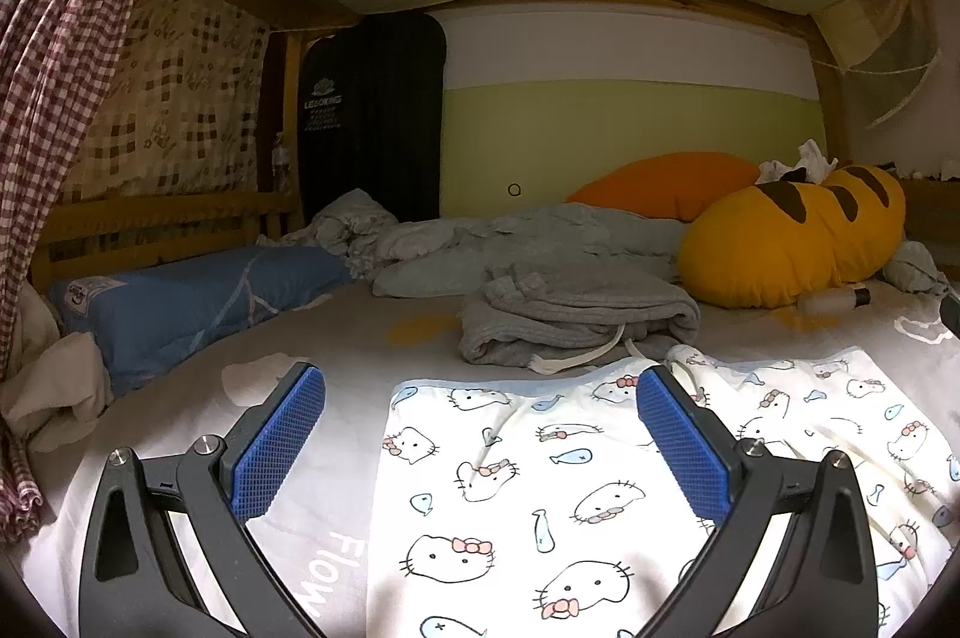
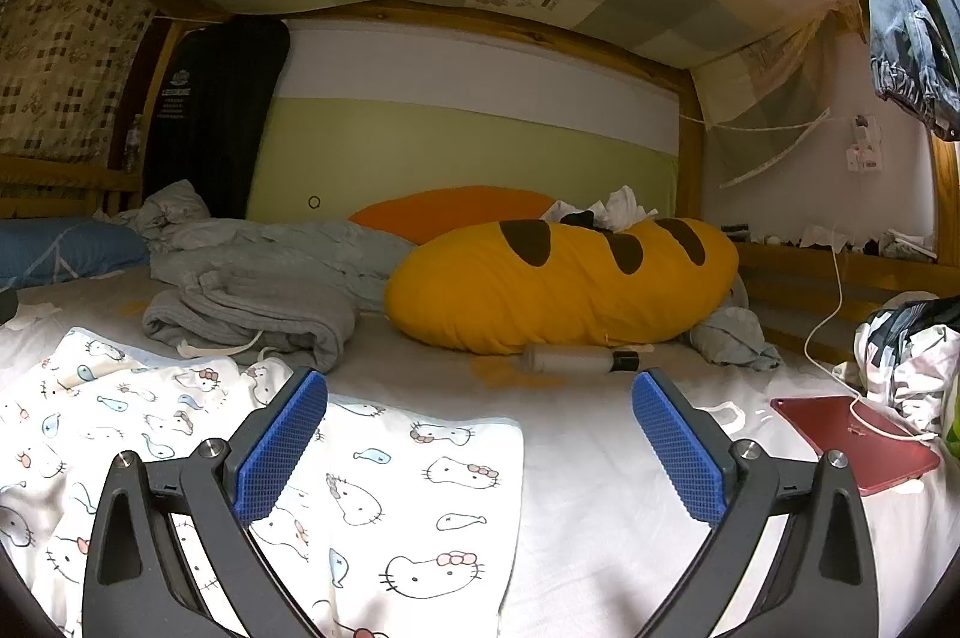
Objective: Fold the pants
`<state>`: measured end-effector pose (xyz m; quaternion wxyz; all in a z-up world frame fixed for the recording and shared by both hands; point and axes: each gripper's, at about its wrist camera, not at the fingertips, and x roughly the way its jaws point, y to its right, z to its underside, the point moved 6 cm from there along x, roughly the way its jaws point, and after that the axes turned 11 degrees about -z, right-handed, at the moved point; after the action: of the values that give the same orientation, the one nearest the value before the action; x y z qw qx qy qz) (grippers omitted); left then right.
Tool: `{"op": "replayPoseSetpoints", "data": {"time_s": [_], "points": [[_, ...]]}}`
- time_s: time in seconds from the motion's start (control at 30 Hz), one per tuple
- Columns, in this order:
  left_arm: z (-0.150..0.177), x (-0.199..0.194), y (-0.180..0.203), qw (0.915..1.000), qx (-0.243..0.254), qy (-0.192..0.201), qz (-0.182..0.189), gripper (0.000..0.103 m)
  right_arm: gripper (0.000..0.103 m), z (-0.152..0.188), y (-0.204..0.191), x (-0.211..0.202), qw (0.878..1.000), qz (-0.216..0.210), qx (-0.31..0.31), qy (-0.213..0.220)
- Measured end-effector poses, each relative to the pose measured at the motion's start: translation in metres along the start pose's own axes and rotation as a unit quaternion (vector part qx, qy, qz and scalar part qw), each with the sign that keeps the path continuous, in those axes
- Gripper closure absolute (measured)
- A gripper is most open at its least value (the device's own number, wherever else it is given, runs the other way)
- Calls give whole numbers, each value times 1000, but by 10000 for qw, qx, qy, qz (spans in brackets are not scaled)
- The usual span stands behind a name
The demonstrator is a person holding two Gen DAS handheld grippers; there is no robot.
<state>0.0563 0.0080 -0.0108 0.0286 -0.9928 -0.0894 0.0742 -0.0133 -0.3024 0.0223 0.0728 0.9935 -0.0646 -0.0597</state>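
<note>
Both grippers, left (image 1: 480, 434) & right (image 2: 479, 440), gape wide w/ nothing held, over white cat-print cotton pants (image 1: 540, 488); grey folded sweatpants (image 1: 576, 320) & yellow loaf-shaped plush pillow (image 2: 558, 284) lie beyond.

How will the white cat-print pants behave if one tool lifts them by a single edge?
The white cat-print pants look thin and show soft wrinkles, so they will probably hang limp and droop. They seem light, so one pinch should likely carry them. Lying on the smooth bed sheet, they may slide and bunch if pushed instead of lifted.
</note>
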Motion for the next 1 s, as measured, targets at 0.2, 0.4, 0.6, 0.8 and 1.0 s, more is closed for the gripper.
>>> {"op": "replayPoseSetpoints", "data": {"time_s": [0.2,0.4,0.6,0.8,1.0], "points": [[0,0,2,10000,-35,-21,5,0,1,0,1,0,10000,7,-5,-8],[-1,0,4,10000,14,15,13,0,1,0,1,1,10000,4,-3,-20],[0,0,4,10000,-13,-3,8,0,1,0,1,1,10000,5,7,-5],[-1,0,5,10000,-14,11,2,0,1,1,4,2,10000,26,49,-76],[1,1,5,10000,39,-22,-24,0,1,2,5,2,10000,23,51,-81]]}}
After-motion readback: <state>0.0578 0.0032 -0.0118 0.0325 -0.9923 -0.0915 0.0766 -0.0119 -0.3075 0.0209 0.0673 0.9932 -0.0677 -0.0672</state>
